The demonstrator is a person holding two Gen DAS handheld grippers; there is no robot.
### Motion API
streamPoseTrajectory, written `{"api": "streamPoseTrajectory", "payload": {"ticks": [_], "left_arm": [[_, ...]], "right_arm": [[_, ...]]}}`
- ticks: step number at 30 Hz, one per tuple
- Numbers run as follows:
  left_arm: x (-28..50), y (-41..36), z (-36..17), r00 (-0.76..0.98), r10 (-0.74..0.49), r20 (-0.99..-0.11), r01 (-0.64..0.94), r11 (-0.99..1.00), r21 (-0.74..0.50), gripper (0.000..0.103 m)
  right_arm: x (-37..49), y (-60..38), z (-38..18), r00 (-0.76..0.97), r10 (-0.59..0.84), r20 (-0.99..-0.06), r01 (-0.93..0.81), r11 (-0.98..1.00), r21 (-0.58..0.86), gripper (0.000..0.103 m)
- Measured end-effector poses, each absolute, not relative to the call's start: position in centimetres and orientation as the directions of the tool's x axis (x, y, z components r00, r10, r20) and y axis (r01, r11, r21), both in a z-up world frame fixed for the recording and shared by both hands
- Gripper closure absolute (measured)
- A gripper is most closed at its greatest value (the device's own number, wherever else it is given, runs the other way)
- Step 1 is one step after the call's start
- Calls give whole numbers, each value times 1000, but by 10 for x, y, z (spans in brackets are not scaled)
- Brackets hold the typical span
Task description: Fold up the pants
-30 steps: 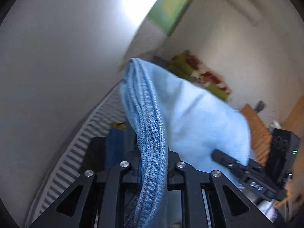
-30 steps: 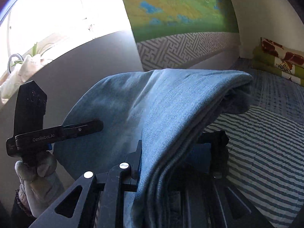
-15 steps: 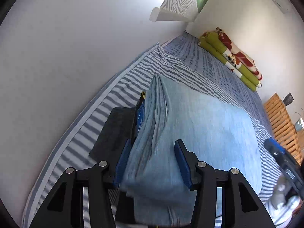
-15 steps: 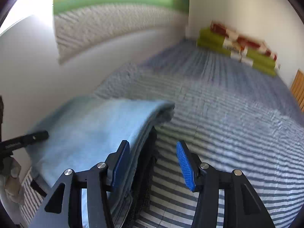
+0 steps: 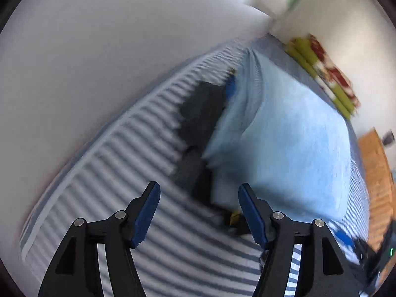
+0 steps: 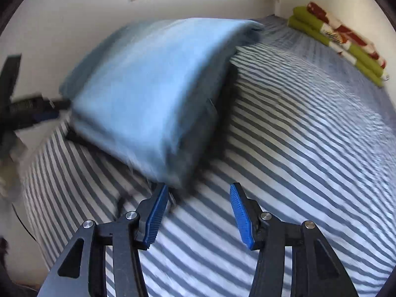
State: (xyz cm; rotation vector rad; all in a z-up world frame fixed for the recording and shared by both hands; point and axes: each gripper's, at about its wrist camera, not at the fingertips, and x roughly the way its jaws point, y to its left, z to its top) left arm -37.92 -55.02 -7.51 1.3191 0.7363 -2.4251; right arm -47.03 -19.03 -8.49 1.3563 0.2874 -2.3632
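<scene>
The light blue denim pants lie folded into a thick rectangular bundle on the striped bed, on top of darker folded clothes. My left gripper is open and empty, drawn back just short of the bundle's near corner. My right gripper is also open and empty, its left pad close to the bundle's near edge without touching it. The left gripper's body shows at the left of the right wrist view.
A white wall runs along the bed's left side. Folded green and red bedding lies at the bed's far end. A wooden slatted piece stands to the right. Striped sheet stretches to the right of the bundle.
One second ago both grippers were shut on the raised pants. They set the bundle down on the pile, opened, and have now drawn back from it.
</scene>
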Motion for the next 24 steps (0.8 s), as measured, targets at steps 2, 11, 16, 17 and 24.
{"api": "streamPoseTrajectory", "payload": {"ticks": [2, 11, 16, 17, 24], "left_arm": [[-353, -562, -67, -532, -35, -846, 522, -800, -295, 36], [-241, -469, 0, -610, -98, -786, 415, -885, -212, 36], [-172, -366, 39, -668, -67, -741, 304, -934, -190, 34], [-157, -348, 48, -680, -64, -730, 285, -941, -183, 33], [-75, -232, 84, -748, -96, -657, 209, -973, -96, 19]], "right_arm": [[-451, -172, -73, -453, -251, -856, 427, -903, 39, 56], [-340, -103, -20, -560, -260, -787, 383, -923, 32, 54], [-280, -63, 7, -600, -275, -751, 355, -933, 59, 52], [-267, -56, 9, -611, -273, -743, 348, -936, 57, 51], [-191, -15, 19, -659, -243, -712, 320, -947, 26, 42]]}}
